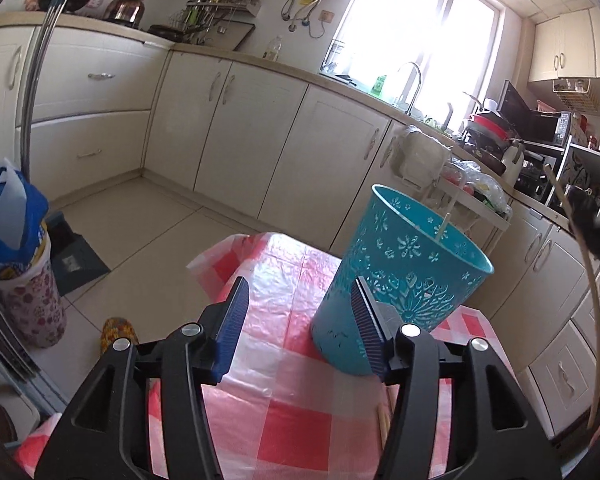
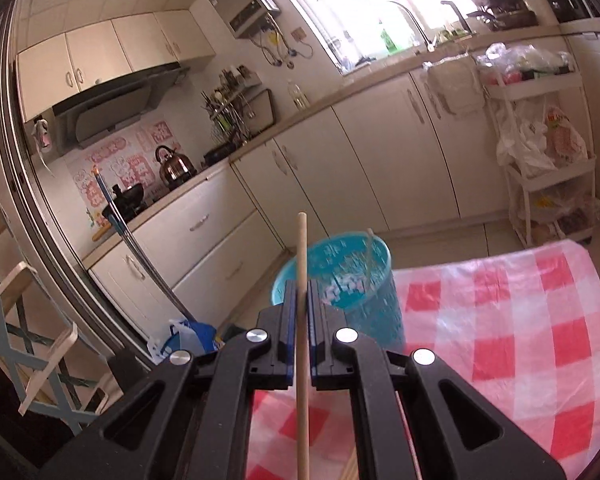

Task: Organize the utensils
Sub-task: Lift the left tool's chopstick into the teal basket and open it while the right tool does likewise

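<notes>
Red-and-white checked plastic covers the table (image 2: 500,320), glossy and creased, its far corner hanging loose in my left wrist view. On it stands the teal holder (image 1: 400,276), a tall plastic cup that widens toward the rim, with raised snowflake patterns all over its wall; it sits near the table's far edge, and one pale stick (image 1: 446,220) already leans inside against the rim. From my right wrist camera the same holder (image 2: 364,280) appears just past my fingertips, slightly blurred. My left gripper (image 1: 300,320) hovers over the cloth with its blue ribbed pads spread wide and nothing between them; the right-hand pad overlaps the holder's lower wall in the picture, though I cannot tell whether it touches. My right gripper (image 2: 302,320) is pressed together on a single chopstick (image 2: 302,280), a plain light wooden rod with a blunt squared tip, running straight up through the pads and poking out beyond them, its tip level with the holder's rim and just left of it. In the left view that chopstick shows as a thin curved line at the far right edge. As for writing, the pink stickers (image 2: 136,164) on the wall behind the kettle (image 2: 174,166) carry large characters, but I cannot read them at this size.
</notes>
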`<state>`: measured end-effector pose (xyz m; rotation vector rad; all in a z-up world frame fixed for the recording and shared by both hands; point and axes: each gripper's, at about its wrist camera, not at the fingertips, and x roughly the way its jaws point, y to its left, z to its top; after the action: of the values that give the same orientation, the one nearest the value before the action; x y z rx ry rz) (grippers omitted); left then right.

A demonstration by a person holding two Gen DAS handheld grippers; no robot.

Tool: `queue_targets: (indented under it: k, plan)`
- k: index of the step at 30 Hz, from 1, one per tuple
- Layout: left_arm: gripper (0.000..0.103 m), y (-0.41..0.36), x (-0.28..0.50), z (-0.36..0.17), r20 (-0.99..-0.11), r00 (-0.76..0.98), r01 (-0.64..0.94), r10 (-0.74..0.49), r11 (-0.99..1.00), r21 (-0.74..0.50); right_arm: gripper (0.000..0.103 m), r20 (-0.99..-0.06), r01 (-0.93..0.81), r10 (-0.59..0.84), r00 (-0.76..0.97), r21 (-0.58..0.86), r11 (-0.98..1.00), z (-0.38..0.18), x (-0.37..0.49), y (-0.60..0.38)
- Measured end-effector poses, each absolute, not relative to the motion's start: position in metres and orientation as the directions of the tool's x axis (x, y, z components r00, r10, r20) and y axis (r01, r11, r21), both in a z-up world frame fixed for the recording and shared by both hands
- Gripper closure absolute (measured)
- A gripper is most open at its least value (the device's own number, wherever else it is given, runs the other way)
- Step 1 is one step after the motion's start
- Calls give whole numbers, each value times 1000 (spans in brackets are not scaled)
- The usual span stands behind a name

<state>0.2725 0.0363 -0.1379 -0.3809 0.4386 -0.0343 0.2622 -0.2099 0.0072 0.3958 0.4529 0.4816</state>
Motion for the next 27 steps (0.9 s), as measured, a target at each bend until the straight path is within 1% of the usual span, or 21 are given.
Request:
queue_targets:
  k: [5,8,11,13,17,19,20,24,27]
  plan:
    - [52,44,269,-158,-431,892,-58,-140,908,-415,97,-244,-321,450,859,426,846,43,330,-179]
    - [51,51,269,-167,-435,888,-64,-148,898,-436,97,-236,-272,386,892,404,874,47,367,-168]
    - [50,61,271,-174,-438,883,-76,-170,868,-490,97,-288,-227,346,893,376,899,38,398,-155]
    - [50,69,273,-178,-438,879,-83,-188,845,-529,97,-347,-206,335,876,359,910,28,413,-149]
    - [49,75,272,-182,-433,879,-83,-202,828,-554,97,-457,-176,314,832,320,931,12,426,-142]
    - [48,77,272,-182,-432,878,-84,-204,825,-559,95,-508,-160,289,811,282,946,7,429,-138]
    - [48,77,272,-181,-433,878,-83,-205,824,-560,92,-526,-169,294,798,273,947,5,430,-135]
    - [47,75,272,-178,-433,878,-81,-207,826,-558,83,-538,-199,307,785,250,948,6,423,-133]
    - [46,74,270,-174,-437,876,-79,-207,830,-552,77,-505,-210,329,798,279,937,18,408,-142]
